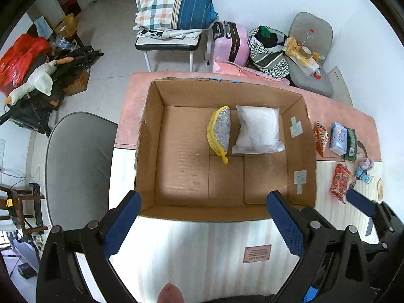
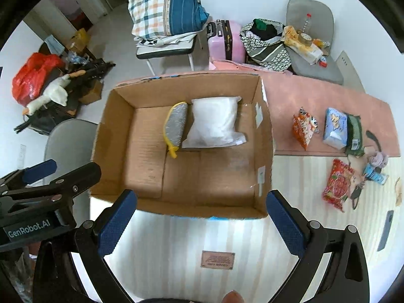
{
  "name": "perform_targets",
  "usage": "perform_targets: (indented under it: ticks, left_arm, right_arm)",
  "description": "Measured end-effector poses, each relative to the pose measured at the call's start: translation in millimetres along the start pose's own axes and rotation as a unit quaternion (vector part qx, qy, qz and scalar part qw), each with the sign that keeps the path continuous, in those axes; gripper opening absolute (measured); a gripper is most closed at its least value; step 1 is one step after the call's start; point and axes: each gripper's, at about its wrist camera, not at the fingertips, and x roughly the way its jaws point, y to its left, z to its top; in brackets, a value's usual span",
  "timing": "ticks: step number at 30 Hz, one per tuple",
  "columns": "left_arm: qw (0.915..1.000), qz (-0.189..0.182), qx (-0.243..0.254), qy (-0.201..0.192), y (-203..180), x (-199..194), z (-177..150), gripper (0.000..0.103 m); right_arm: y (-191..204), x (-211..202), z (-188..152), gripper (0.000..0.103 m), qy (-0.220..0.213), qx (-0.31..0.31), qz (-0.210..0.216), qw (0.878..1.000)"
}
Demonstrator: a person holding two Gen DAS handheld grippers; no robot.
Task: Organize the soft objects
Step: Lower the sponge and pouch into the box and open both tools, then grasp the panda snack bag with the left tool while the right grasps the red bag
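An open cardboard box (image 1: 149, 131) (image 2: 265, 136) stands on the table. Inside lie a silver and yellow sponge pad (image 1: 222, 128) (image 2: 176, 123) and a white soft bag (image 1: 257, 130) (image 2: 214, 122), side by side at the back. To the box's right lie an orange snack bag (image 2: 304, 127), a blue tissue pack (image 2: 334, 127), a green pack (image 2: 354, 135) and a red snack bag (image 2: 337, 184). My left gripper (image 1: 202, 224) is open and empty at the box's near edge. My right gripper (image 2: 202, 224) is open and empty, also at the near edge.
A small plush toy (image 2: 378, 159) and a blue item (image 2: 375, 174) lie at the table's right. A grey chair (image 1: 75, 161) stands left of the table. Behind are a chair with a plaid pillow (image 2: 161, 7), a pink suitcase (image 2: 226, 41) and bags.
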Motion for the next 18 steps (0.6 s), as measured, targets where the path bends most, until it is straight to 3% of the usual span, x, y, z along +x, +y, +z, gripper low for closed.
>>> perform_targets:
  ticks: [5,9,11,13,18]
  left_arm:
    - [0.9997,0.009,0.019,-0.014,-37.3,-13.8,2.6,0.102]
    - [0.9978,0.019,0.062,-0.012,-94.3,-7.6,16.2,0.102]
    - [0.9957,0.02,0.09,-0.006,-127.2,3.5,26.3,0.102]
    - [0.9904,0.029,0.135,-0.003,-168.6,20.7,40.3,0.102]
    - [0.9621,0.069,0.262,0.028,-282.1,92.2,77.1,0.102]
  right_arm:
    - [-33.3,-6.9,-4.4,0.103,0.007,0.033,0.031,0.999]
    - [-104.0,-14.9,-5.8,0.103,0.008,0.093,0.016,0.996]
    - [-157.2,-14.8,-6.1,0.103,0.012,0.139,-0.005,0.99]
    - [-209.0,-9.9,-8.3,0.103,0.015,0.185,-0.024,0.982]
    - [-324.7,30.5,-12.8,0.103,0.053,0.278,-0.057,0.957]
